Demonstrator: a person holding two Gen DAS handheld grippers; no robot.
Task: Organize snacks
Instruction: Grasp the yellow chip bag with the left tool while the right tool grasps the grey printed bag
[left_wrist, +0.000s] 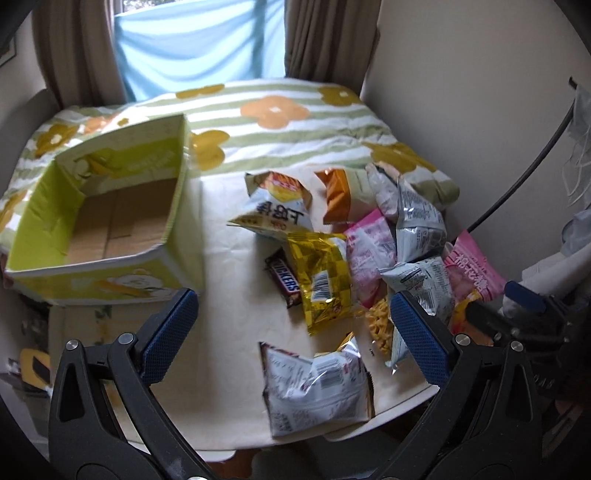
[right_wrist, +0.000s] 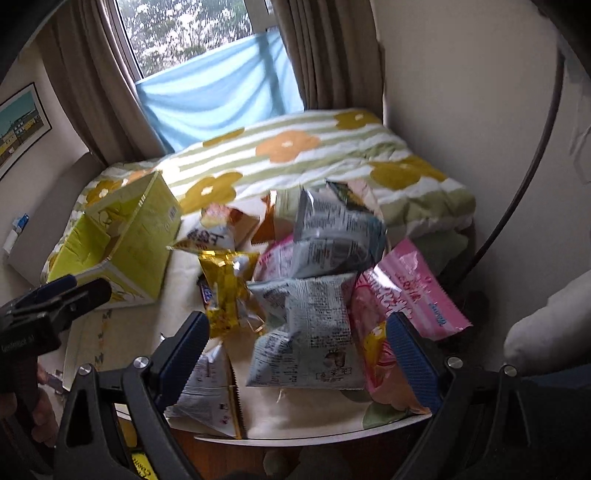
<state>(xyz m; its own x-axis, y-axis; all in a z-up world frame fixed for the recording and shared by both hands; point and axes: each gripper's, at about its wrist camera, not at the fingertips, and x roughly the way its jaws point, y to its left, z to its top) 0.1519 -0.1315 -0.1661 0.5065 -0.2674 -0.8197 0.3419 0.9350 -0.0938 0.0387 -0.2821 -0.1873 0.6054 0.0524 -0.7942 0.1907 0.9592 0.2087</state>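
Note:
An empty yellow-green cardboard box (left_wrist: 92, 221) stands open at the left of the white table (left_wrist: 229, 325); it also shows in the right wrist view (right_wrist: 140, 243). A pile of snack bags lies to its right: a gold bag (left_wrist: 325, 280), a Snickers bar (left_wrist: 284, 280), a white chip bag (left_wrist: 277, 206), pink bags (left_wrist: 476, 273) and grey bags (right_wrist: 314, 317). A white bag (left_wrist: 317, 384) lies nearest. My left gripper (left_wrist: 291, 332) is open above the table's near edge. My right gripper (right_wrist: 299, 350) is open above the pile.
A striped flowered blanket (left_wrist: 280, 125) covers the surface behind the table. Curtains and a window (right_wrist: 192, 40) are at the back, a wall at the right. The table's front edge (right_wrist: 314, 439) is close below the grippers.

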